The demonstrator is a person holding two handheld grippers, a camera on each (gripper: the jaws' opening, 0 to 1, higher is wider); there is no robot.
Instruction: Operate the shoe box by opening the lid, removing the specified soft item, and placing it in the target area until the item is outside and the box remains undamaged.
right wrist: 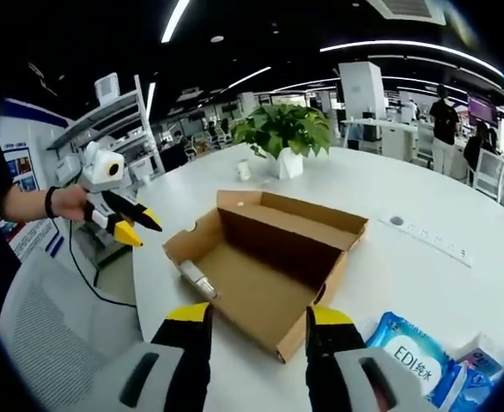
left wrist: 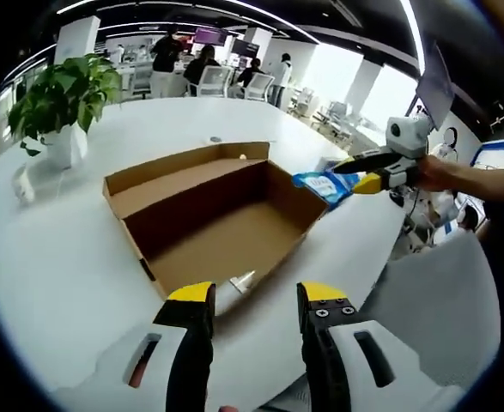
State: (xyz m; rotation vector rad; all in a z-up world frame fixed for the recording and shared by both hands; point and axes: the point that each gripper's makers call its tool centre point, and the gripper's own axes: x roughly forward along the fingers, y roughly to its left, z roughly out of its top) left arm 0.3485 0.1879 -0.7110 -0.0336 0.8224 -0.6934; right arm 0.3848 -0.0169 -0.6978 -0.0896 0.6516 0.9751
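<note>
The brown cardboard shoe box (left wrist: pixel 221 227) lies open on the white round table (left wrist: pixel 54 257), its lid folded back on the far side. A small white item (left wrist: pixel 241 281) rests inside at the near wall. A blue soft packet (left wrist: pixel 324 184) lies on the table outside the box. My left gripper (left wrist: pixel 256 300) hovers open just short of the box's near wall. In the right gripper view the box (right wrist: pixel 269 257) sits ahead of my open right gripper (right wrist: pixel 258 318), and the blue packet (right wrist: pixel 410 356) lies just right of its right jaw. Neither gripper holds anything.
A potted plant (right wrist: pixel 282 129) stands on the table behind the box. A socket strip (right wrist: pixel 428 236) is set into the tabletop. Another blue packet (right wrist: pixel 479 378) lies at the edge. A grey chair back (right wrist: pixel 45 335) stands by the table. People stand far off.
</note>
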